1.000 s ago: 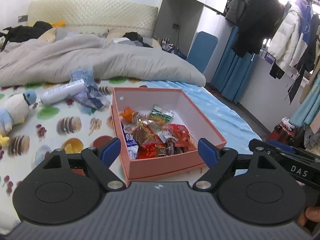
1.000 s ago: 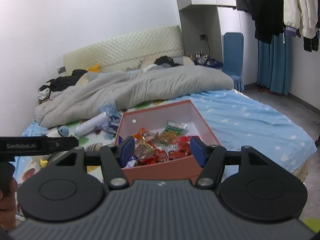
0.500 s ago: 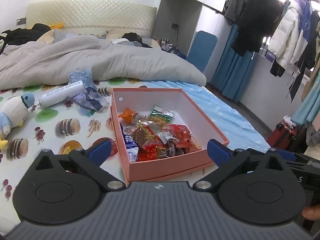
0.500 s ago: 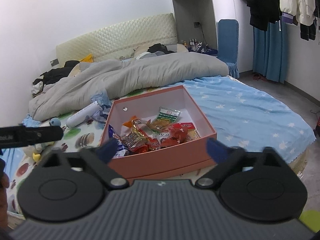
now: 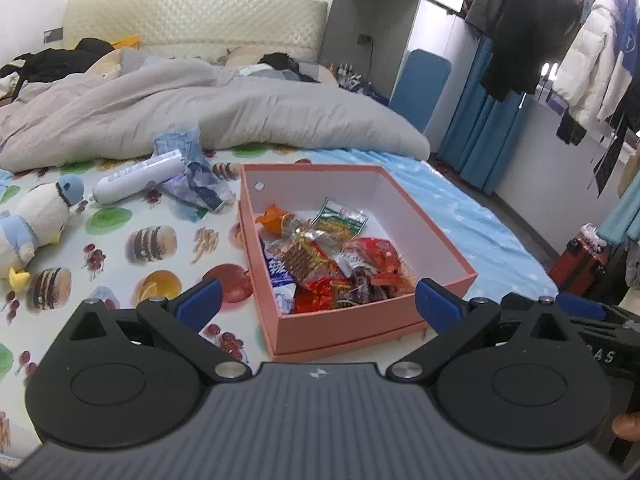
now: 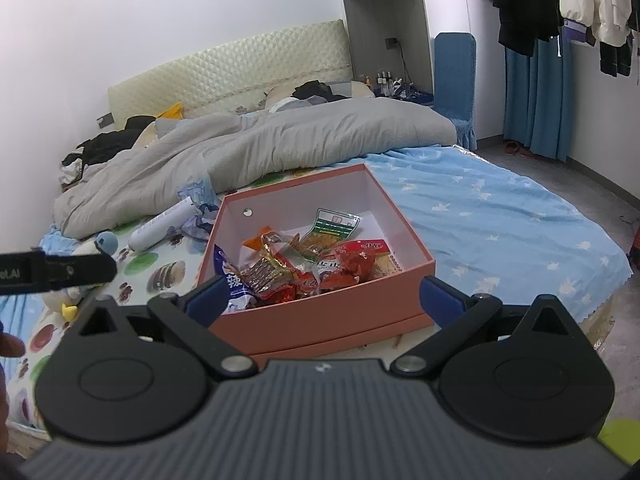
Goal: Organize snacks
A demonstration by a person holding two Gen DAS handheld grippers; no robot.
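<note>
Centrally, in both wrist views, one pink cardboard box (image 5: pixel 344 332) is recorded, lidless, with white inner walls, resting on the bed (image 5: pixel 120 248). Contents, all heaped in the near left part of the box:
- snack packets (image 5: pixel 320 264), assorted, overlapping one another;
- one green-and-white packet (image 6: pixel 335 226), lying farthest back in the pile;
- one orange packet (image 5: pixel 276 216), at the rear left of the pile, near the left wall;
- one blue-and-white packet (image 6: pixel 234 286), leaned against the near left wall;
- several red packets (image 6: pixel 356 260), at the right of the pile.
The far right part of the box floor is seen bare and white.

Left gripper (image 5: pixel 316 304): seen at the lower centre of its own frame, blue-tipped jaws spread wide, nothing held between them, the near wall of the box framed between the tips. Right gripper (image 6: pixel 320 300): likewise spread wide and holding nothing, positioned before the near wall of the box.

Outside the box, at the upper left of the left wrist frame: one white tube-shaped bottle (image 5: pixel 140 176) lying on its side, one crumpled blue wrapper (image 5: pixel 192 184) touching it, one plush penguin (image 5: pixel 36 220) at the left edge. One grey duvet (image 5: pixel 200 116) is bunched across the far part of the bed.
</note>
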